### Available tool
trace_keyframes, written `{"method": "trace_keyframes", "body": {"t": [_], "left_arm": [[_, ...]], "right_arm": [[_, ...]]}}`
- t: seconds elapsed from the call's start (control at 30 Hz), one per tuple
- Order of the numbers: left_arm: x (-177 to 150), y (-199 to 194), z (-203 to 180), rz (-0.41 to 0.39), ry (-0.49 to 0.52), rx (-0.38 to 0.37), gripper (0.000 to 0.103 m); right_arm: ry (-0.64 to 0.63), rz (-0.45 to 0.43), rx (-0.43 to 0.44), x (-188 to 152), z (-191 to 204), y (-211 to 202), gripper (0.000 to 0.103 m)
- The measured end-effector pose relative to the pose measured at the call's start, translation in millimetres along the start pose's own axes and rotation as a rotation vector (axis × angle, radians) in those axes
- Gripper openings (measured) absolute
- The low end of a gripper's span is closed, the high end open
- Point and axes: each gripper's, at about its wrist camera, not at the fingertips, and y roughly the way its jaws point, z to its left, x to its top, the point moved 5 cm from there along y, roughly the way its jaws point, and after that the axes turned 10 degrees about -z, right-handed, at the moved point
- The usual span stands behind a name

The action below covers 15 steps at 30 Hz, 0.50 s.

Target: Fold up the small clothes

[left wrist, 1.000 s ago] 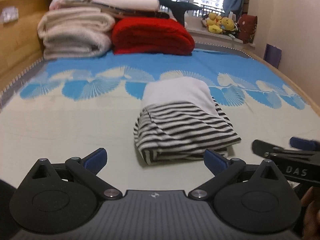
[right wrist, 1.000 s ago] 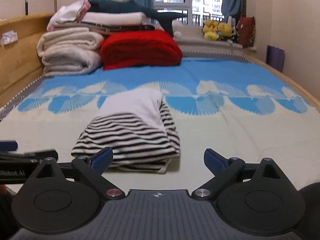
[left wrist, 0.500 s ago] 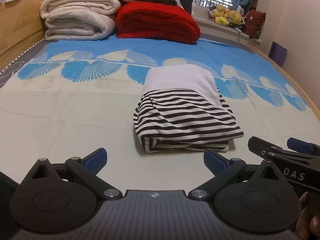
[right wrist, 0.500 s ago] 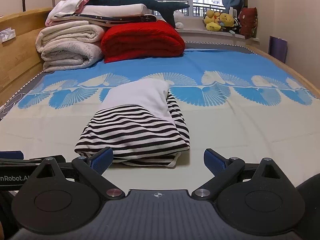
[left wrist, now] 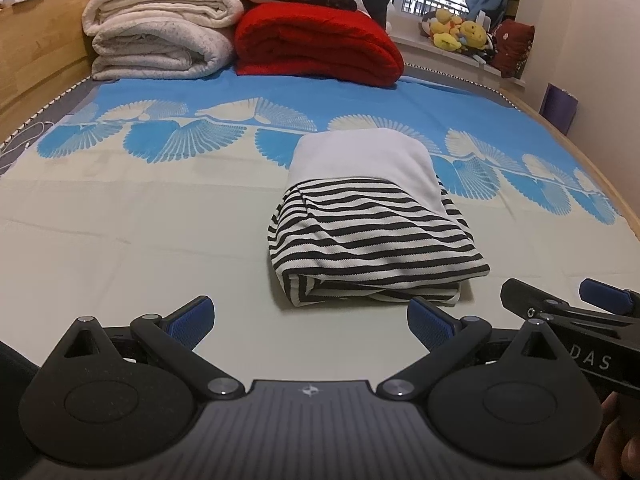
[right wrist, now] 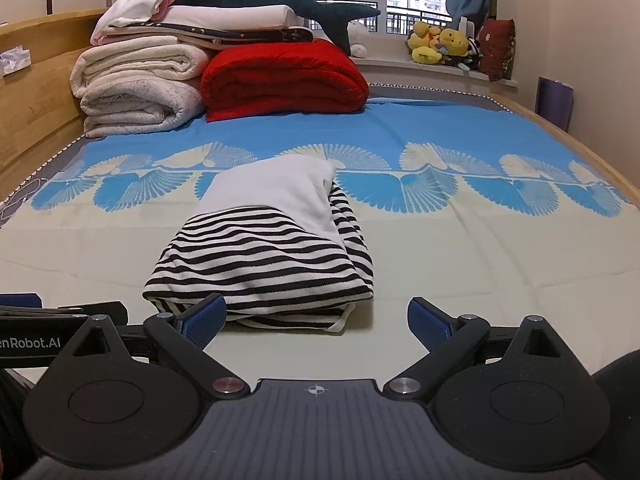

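Both claws spread, empty: left claw (left wrist: 311,316), right claw (right wrist: 316,316). Risk: a careless nudge unrolls the folded striped shirt (left wrist: 368,236), whose loose hem (right wrist: 340,322) sticks out.

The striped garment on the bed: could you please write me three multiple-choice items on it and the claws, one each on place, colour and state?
1. Where does the striped garment lie?
A. on the window sill
B. on the bed sheet
C. on the red blanket

2. What colours are its stripes?
A. black and white
B. red and blue
C. green and yellow

3. How are the left claw and right claw?
A. both shut on cloth
B. one open, one shut
C. both open, empty

Answers: 1 B, it rests flat on the sheet; 2 A, dark and white bands show; 3 C, blue pads stand wide apart, holding nothing.
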Motion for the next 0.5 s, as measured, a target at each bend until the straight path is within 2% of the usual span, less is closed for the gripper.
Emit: {"method": "trace_keyframes", "body": {"t": [0.5], "left_arm": [[-0.4,1.0,-0.7,0.001,-0.002,-0.011,0.103]], "right_arm": [[-0.001,0.009,-0.009,-1.7,-0.5,1.7,0.097]]}}
